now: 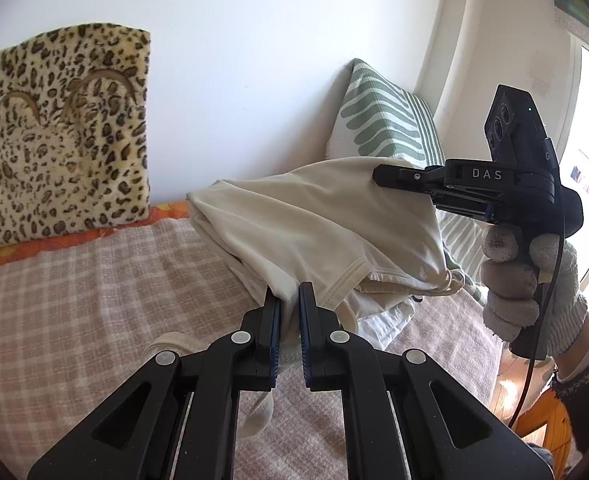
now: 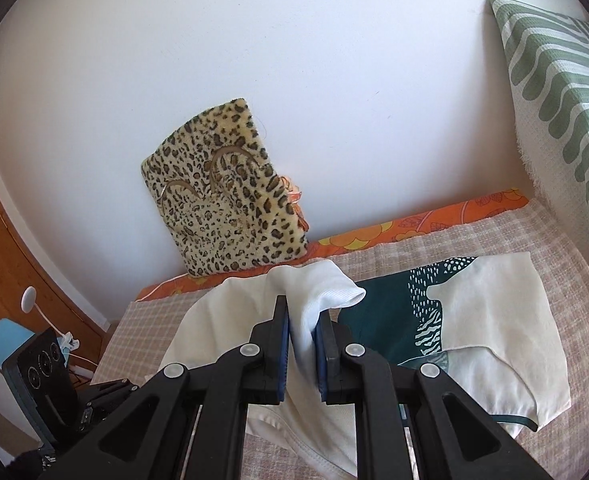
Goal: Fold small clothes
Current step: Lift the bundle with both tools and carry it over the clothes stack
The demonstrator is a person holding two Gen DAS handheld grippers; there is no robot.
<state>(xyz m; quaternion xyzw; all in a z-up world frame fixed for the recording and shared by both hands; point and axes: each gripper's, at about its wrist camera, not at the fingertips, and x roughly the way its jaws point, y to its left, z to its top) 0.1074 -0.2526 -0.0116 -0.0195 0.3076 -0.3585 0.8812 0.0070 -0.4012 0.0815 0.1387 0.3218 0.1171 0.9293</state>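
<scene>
Both tools held the same cream garment [image 1: 318, 216] off the bed [image 1: 94, 280]. The left tool [image 1: 288, 300] was clamped on a hemmed edge at the garment's near, lower end; the right tool [image 1: 378, 172] was clamped on a corner at the upper far side, close to the green-striped pillow [image 1: 382, 120]. Seen from the right wrist, white cloth bunched up between the right tool's [image 2: 302, 320] closed jaws.

The cloth hung stretched between the two grips, its long axis sloping from the left tool up to the right tool, with the slack middle sagging toward the checked bed cover and a loop of strap trailing on the cover just beside the left tool. The garment lay ahead of and to the right of the left tool, so neither hand was nearer; each already had its end.

A gloved hand [image 1: 534, 280] gripped the right tool's handle, with that tool reaching roughly level across the left wrist view and both tools tilted somewhat downward. A folded green-and-white garment [image 2: 454, 320] lay flat on the bed to the right, and a leopard-print cushion [image 2: 222, 188] leaned against the wall behind. I judged the next move depended on bringing the raised end over toward the lower one.
</scene>
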